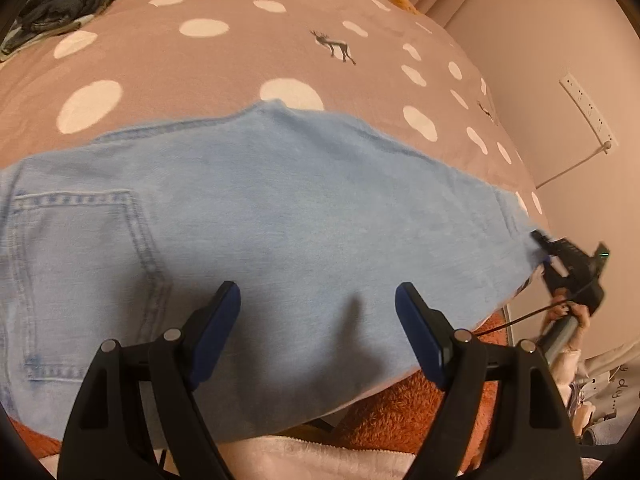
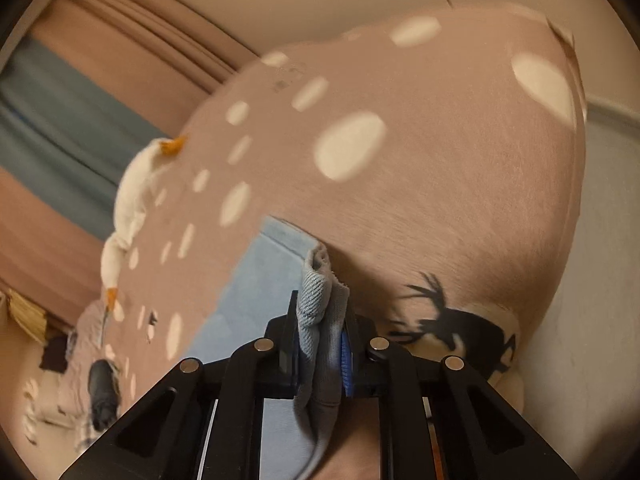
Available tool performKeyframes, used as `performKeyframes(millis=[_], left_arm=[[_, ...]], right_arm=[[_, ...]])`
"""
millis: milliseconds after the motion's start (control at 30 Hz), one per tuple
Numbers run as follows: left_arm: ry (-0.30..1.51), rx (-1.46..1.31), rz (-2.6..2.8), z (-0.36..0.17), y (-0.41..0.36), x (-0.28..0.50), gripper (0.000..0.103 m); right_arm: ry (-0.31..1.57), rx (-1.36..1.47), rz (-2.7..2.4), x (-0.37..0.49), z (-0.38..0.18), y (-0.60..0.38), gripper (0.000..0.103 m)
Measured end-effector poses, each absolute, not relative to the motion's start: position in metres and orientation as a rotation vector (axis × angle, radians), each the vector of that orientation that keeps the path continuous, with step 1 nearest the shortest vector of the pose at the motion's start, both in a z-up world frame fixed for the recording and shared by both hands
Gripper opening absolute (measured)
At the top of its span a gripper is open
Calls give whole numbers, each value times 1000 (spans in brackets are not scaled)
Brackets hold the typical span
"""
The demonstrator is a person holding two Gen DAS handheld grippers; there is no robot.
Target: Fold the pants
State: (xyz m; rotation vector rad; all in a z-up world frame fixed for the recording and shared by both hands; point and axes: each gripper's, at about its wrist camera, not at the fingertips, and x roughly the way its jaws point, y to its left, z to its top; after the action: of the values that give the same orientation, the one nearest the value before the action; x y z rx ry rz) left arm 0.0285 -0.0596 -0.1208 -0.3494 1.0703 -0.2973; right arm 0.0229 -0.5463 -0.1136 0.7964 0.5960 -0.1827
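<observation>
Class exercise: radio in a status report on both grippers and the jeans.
Left gripper open above jeans. Right gripper shut on jeans' hem end. Jeans flat on spotted blanket. Nothing in the way.

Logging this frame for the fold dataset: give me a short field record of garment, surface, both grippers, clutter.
garment: light blue jeans, spread flat, back pocket showing
surface: pink spotted bedspread with deer print
left gripper: open, above the jeans, holding nothing
right gripper: shut on the jeans hem, fabric bunched between the pads
clutter: dark folded clothes at far left of the bed; white goose plush at the bed edge
fold status: not yet folded over
</observation>
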Motion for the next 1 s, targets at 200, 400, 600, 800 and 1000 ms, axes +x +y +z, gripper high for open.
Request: performKeyframes(millis=[200,400,600,800,1000], left_arm=[[1032,-358,-241,-111,-42,23,81],[1005,-384,-197,-106,-23,14,81],[995,-404,-155,-103,-6,6,81],[993,-422,-140,-105,5,5,81],[1002,-434,-147,-110,8,5,81]], right_arm=[[465,616,18,14,-29,-473,17],[449,444,265,20,13,-373,17],[598,333,456,32,-14,-285,17],[816,222,498,51,-73,-227,17],[963,125,479,55,-114,-201,17]])
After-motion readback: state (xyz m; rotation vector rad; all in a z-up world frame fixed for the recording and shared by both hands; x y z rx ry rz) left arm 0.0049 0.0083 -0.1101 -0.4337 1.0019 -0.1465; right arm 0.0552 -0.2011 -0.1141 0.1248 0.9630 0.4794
